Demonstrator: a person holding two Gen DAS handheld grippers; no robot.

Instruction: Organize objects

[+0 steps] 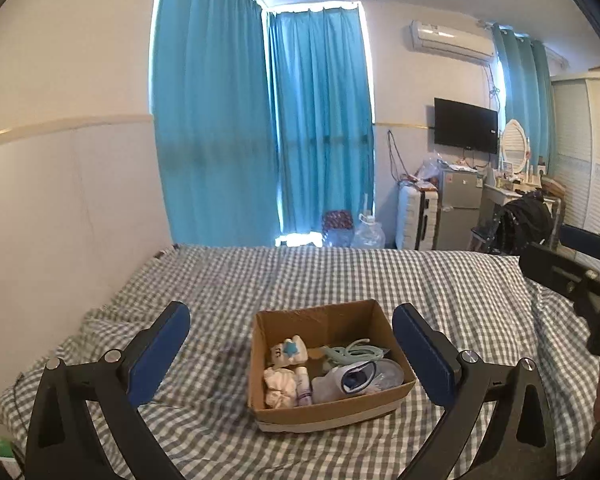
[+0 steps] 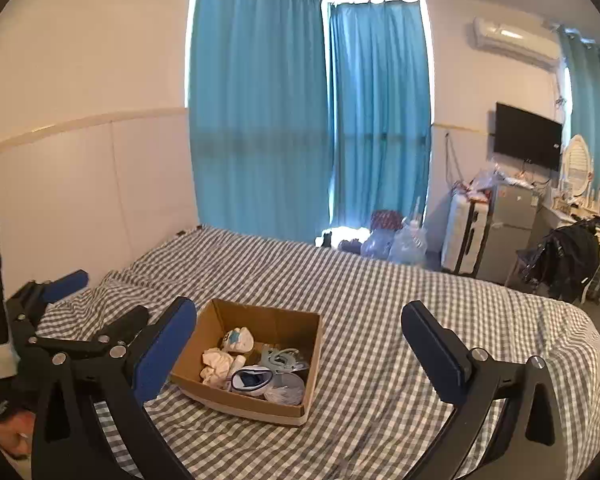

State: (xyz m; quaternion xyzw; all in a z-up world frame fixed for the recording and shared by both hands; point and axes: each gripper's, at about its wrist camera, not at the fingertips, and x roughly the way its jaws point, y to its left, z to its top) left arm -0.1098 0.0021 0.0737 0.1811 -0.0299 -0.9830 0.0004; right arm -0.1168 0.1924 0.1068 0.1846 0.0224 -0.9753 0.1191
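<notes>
Clearly both the left gripper (image 1: pixel 291 354) and right gripper (image 2: pixel 299 354) hang with jaws wide apart, holding nothing; the box (image 1: pixel 340 410) sits on the bed (image 1: pixel 440 292), so approach slowly from above.

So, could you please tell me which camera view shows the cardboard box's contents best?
The left wrist view: the cardboard box sits centred between the open fingers, its contents unobstructed. In the right wrist view the box lies off-centre, its near corner hidden behind a finger.

Right gripper (image 1: pixel 572 280) cut off by the left wrist view's right edge, dresser clutter (image 1: pixel 516 182) too small to identify, box contents (image 2: pixel 256 368) partly hidden behind the cardboard box (image 2: pixel 236 400) wall
</notes>
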